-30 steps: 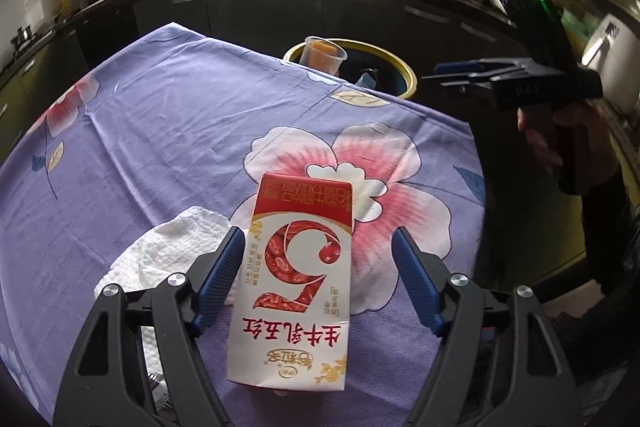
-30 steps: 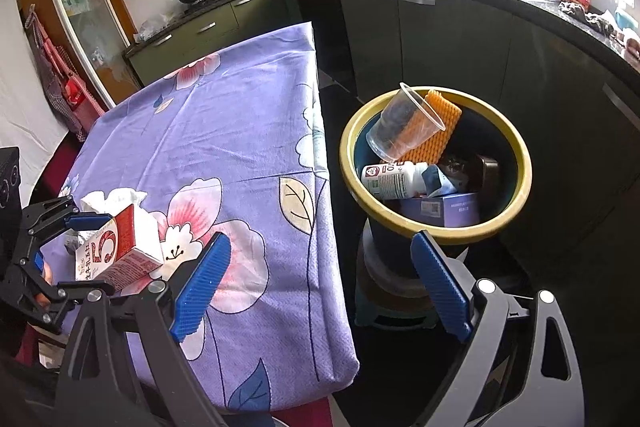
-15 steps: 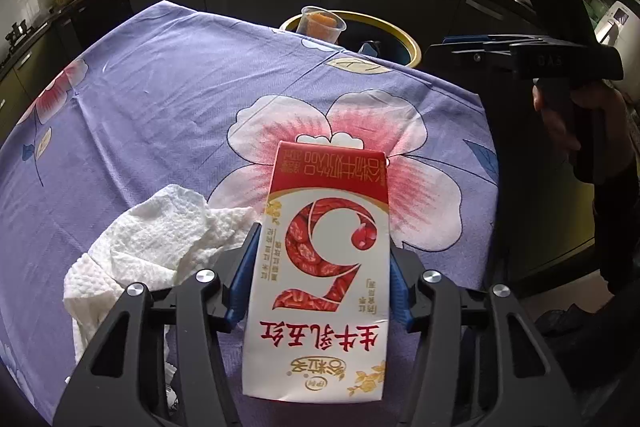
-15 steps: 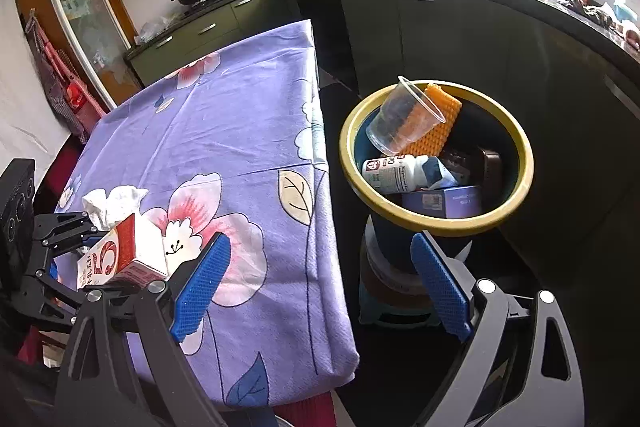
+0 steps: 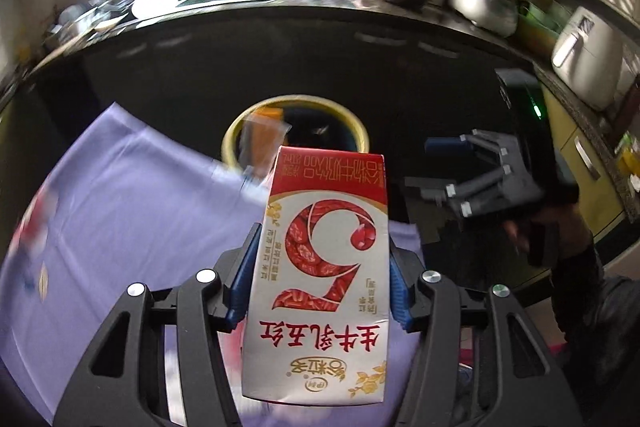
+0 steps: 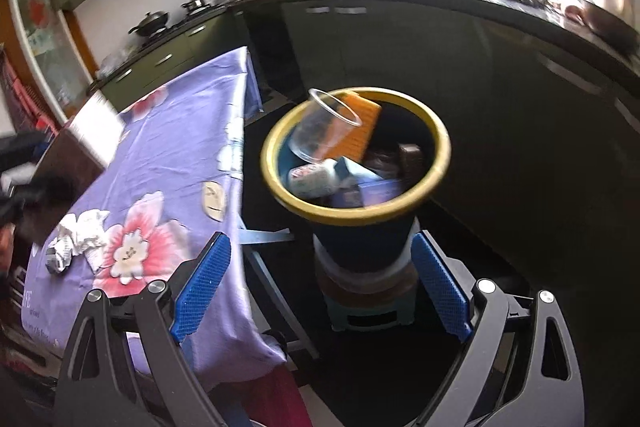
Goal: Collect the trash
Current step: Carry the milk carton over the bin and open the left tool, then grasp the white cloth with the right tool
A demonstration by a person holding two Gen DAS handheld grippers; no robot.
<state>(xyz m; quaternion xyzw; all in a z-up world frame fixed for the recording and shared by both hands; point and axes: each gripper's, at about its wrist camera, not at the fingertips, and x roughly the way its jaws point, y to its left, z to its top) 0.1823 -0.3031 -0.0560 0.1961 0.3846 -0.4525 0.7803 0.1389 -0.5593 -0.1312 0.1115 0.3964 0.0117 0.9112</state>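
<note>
My left gripper (image 5: 318, 279) is shut on a red and white milk carton (image 5: 320, 263) and holds it in the air above the purple flowered tablecloth (image 5: 120, 227), pointing toward the yellow-rimmed trash bin (image 5: 352, 131). My right gripper (image 6: 320, 283) is open and empty, hovering beside the table's edge just in front of the bin (image 6: 436, 171). It also shows in the left wrist view (image 5: 444, 163). The bin holds a clear plastic cup (image 6: 320, 131), an orange sponge (image 6: 360, 119), a small bottle and boxes. A crumpled white paper towel (image 6: 80, 239) lies on the tablecloth (image 6: 180, 147).
The bin stands on a small stool (image 6: 360, 311) on the dark floor between the table and dark kitchen cabinets (image 6: 520, 107). The counter (image 5: 360, 3) behind carries dishes, pots and a sink. A stove with pans (image 6: 168, 19) is at far left.
My left gripper closed on the milk carton and lifted it off the table toward the bin. The right gripper shifted slightly, still open, with the bin now nearer its centre.
</note>
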